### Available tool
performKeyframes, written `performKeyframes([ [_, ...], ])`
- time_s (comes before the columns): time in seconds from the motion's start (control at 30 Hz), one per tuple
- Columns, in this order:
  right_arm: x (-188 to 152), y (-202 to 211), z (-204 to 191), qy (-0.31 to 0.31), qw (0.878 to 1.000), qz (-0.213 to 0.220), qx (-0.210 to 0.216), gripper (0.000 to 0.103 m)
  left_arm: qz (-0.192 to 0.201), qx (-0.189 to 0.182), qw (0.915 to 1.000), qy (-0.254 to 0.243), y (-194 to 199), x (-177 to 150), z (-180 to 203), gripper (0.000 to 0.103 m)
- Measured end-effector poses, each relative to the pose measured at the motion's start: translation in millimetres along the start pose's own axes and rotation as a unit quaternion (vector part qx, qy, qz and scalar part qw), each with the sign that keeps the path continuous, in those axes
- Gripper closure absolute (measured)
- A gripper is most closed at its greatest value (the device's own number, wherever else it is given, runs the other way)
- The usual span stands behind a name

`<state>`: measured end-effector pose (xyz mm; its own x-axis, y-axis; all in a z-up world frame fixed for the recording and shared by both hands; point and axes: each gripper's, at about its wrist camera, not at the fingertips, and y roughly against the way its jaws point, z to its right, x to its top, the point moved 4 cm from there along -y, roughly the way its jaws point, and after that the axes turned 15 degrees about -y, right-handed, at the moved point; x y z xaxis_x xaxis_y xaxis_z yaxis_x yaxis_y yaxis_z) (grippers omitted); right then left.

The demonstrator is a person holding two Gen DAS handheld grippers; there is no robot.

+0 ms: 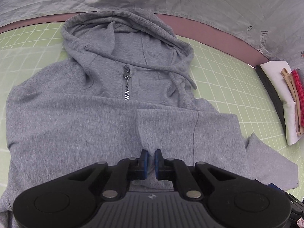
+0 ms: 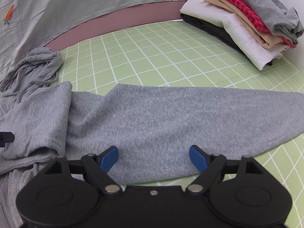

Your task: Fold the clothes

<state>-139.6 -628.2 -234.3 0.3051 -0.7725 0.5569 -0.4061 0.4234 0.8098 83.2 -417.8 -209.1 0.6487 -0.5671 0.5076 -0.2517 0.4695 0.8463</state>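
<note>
A green cutting mat (image 2: 171, 43) with a white grid covers the work surface, and behind it hangs a pale grey cloth backdrop (image 1: 209, 5) printed with small drawings (a carrot and an arrow lettered "LOOK HERE" show in the right wrist view). A dusky pink strip (image 2: 117, 19) runs between the mat and the cloth.

The grey hoodie (image 1: 66, 117) lies front-up on the mat, filling most of the left wrist view. Its hood (image 1: 125, 36) is spread flat at the far end, toward the backdrop, and one sleeve is folded across the chest. The other sleeve (image 2: 171, 114) stretches out flat over the mat to the right, with its cuff end near the frame's right edge.

At the far right corner of the mat sits a stack of folded clothes (image 2: 243, 20): black at the bottom, then white, beige, red check, and a crumpled grey piece on top.

The left gripper (image 1: 150, 157) is low over the hoodie's body, its blue-padded fingers (image 1: 144, 156) drawn narrow with a ridge of grey fabric pinched between them. The right gripper (image 2: 153, 156) has its jaws spread wide, the blue pads (image 2: 109, 157) resting on or just above the outstretched sleeve near its lower edge; I cannot tell whether they touch.

A metal zipper (image 1: 127, 87) runs down from the neck and vanishes under the folded sleeve. A grey drawstring (image 1: 182, 76) trails from the hood's right side across the shoulder.
</note>
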Motion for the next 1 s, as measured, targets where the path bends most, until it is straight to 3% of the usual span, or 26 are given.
performKeyframes([
  [0.1, -1, 1, 0, -0.001, 1.000, -0.002, 0.004, 0.019, 0.004, -0.004, 1.0000, -0.004, 4, -1, 3, 0.096],
  [0.27, -4, 4, 4, -0.003, 1.000, -0.003, 0.008, 0.019, 0.022, 0.032, 0.9990, -0.021, 32, -1, -6, 0.096],
  [0.43, -7, 7, 5, -0.002, 1.000, -0.003, 0.012, 0.019, 0.013, 0.044, 0.9980, 0.044, 56, -17, -41, 0.096],
  [0.67, -10, 8, 5, 0.003, 1.000, 0.000, 0.016, 0.019, 0.002, 0.105, 0.9930, 0.054, 75, -36, -88, 0.096],
  [0.77, -10, 7, 4, 0.007, 1.000, 0.000, 0.016, 0.018, 0.005, 0.114, 0.9899, 0.084, 82, -41, -107, 0.095],
  [0.83, -10, 7, 3, 0.008, 1.000, 0.002, 0.016, 0.016, 0.000, 0.119, 0.9876, 0.102, 80, -44, -114, 0.089],
  [1.0, -13, 6, 1, 0.023, 1.000, 0.003, 0.015, 0.014, -0.028, 0.160, 0.9806, 0.110, 72, -51, -116, 0.085],
])
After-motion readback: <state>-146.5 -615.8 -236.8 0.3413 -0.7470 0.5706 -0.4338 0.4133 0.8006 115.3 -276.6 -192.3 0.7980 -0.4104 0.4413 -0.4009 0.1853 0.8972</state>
